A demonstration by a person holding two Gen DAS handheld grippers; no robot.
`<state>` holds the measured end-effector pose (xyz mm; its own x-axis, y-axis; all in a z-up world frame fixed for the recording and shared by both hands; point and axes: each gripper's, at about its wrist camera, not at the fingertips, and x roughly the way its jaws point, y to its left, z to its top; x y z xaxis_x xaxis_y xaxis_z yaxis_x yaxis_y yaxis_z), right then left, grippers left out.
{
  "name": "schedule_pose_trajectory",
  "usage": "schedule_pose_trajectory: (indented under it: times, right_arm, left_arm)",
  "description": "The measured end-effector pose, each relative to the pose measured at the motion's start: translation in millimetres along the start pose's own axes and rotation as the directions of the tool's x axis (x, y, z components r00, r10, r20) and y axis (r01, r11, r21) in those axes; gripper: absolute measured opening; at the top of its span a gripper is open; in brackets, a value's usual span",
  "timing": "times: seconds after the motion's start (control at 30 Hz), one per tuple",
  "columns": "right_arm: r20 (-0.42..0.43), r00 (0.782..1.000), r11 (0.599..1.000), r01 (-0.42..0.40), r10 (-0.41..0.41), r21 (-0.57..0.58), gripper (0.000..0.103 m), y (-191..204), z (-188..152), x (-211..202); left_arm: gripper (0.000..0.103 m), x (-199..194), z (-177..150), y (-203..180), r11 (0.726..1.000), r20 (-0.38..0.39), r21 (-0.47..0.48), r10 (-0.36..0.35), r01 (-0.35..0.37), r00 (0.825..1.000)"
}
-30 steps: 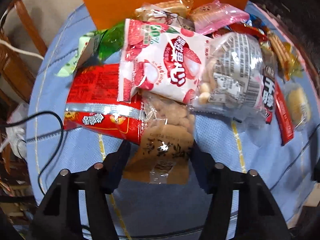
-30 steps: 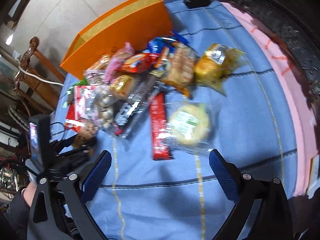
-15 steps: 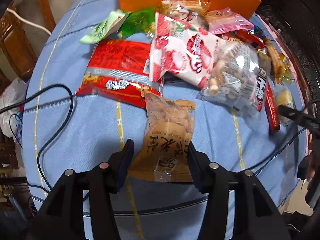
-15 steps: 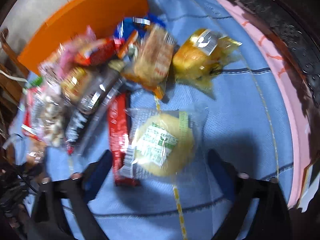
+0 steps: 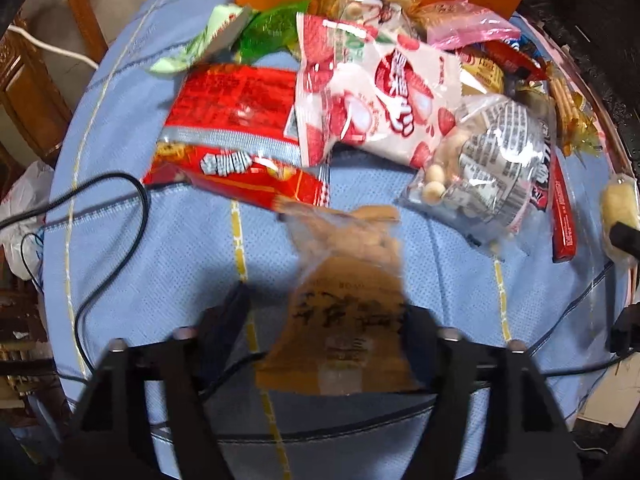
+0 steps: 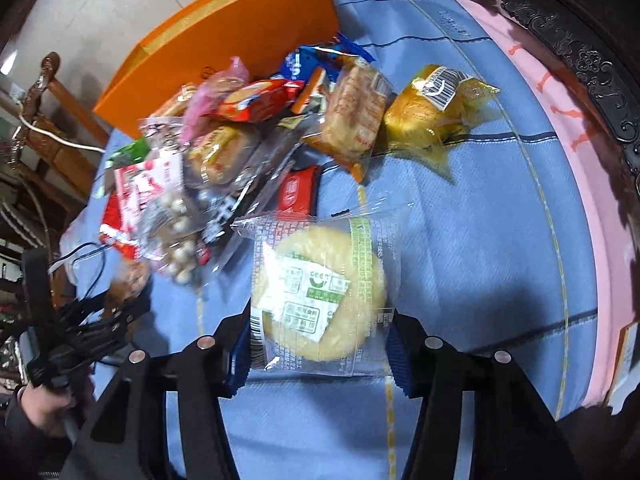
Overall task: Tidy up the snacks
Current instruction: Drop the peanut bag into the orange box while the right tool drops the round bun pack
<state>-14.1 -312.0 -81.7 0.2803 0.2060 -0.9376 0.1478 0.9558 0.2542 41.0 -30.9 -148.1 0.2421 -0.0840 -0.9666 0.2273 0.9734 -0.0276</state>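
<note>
A brown-and-clear peanut bag (image 5: 344, 280) sits between the fingers of my left gripper (image 5: 326, 316), pulled clear of the snack pile. The jaws are closing and the pads press its sides. My right gripper (image 6: 316, 340) has a round pale pastry in a clear wrapper (image 6: 320, 280) between its blue pads. Those jaws are closing too, and the pads touch the wrapper's edges. The left wrist view catches that pastry (image 5: 618, 204) at the far right. My left gripper (image 6: 80, 320) shows at the left of the right wrist view.
Snacks are heaped on the blue tablecloth (image 5: 140, 260): a red bag (image 5: 236, 108), a strawberry bag (image 5: 372, 92), a bag of white balls (image 5: 480, 168), a yellow packet (image 6: 432, 108). An orange box (image 6: 224, 40) stands behind. A black cable (image 5: 120, 216) trails left.
The left gripper has drawn the peanut bag back out of the pile. The right gripper's jaws went from wide open to closed in around the pastry, which now fills the space between them.
</note>
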Motion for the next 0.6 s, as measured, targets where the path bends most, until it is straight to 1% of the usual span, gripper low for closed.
schedule_pose_trajectory:
  times: [0.03,0.1,0.17,0.23,0.33,0.37,0.43,0.5,0.53,0.6]
  right_arm:
    - [-0.006,1.0,1.0,-0.006,0.006,-0.004,0.056,3,-1,2]
    - [-0.003,1.0,1.0,-0.027,0.027,-0.001,0.056,7,0,3]
    - [0.006,0.999,0.999,-0.045,0.045,-0.011,0.056,13,3,0]
    - [0.024,0.998,0.998,-0.063,0.064,-0.029,0.056,21,7,-4]
    - [0.051,0.995,0.995,-0.08,0.083,-0.06,0.056,33,13,-10]
    - [0.059,0.994,0.994,-0.088,0.092,-0.07,0.056,38,17,-13]
    - [0.074,0.992,0.991,-0.099,0.106,-0.09,0.056,48,23,-17]
    - [0.092,0.988,0.987,-0.11,0.121,-0.113,0.056,55,33,-23]
    - [0.101,0.986,0.986,-0.118,0.13,-0.119,0.056,56,38,-26]
    - [0.118,0.982,0.984,-0.133,0.147,-0.122,0.056,56,50,-35]
  left_arm:
    - [0.044,-2,3,0,1.0,-0.001,0.004,-0.019,0.019,1.0]
    - [0.043,-5,6,5,0.997,-0.011,-0.022,-0.068,0.067,0.998]
    - [0.042,-14,5,8,0.998,0.006,-0.015,-0.053,0.053,0.999]
    - [0.042,-31,3,10,0.999,0.044,0.014,-0.03,0.029,0.999]
    - [0.042,-62,2,12,0.998,0.126,0.061,-0.004,-0.004,0.992]
    - [0.043,-71,3,14,0.998,0.142,0.07,-0.006,-0.004,0.99]
    - [0.043,-94,10,22,0.998,0.191,0.069,-0.023,0.01,0.981]
    - [0.043,-115,20,27,0.999,0.241,0.05,-0.01,-0.002,0.97]
    - [0.043,-123,28,27,0.999,0.264,0.04,-0.017,0.006,0.964]
    - [0.043,-143,48,34,0.999,0.31,0.009,-0.05,0.05,0.949]
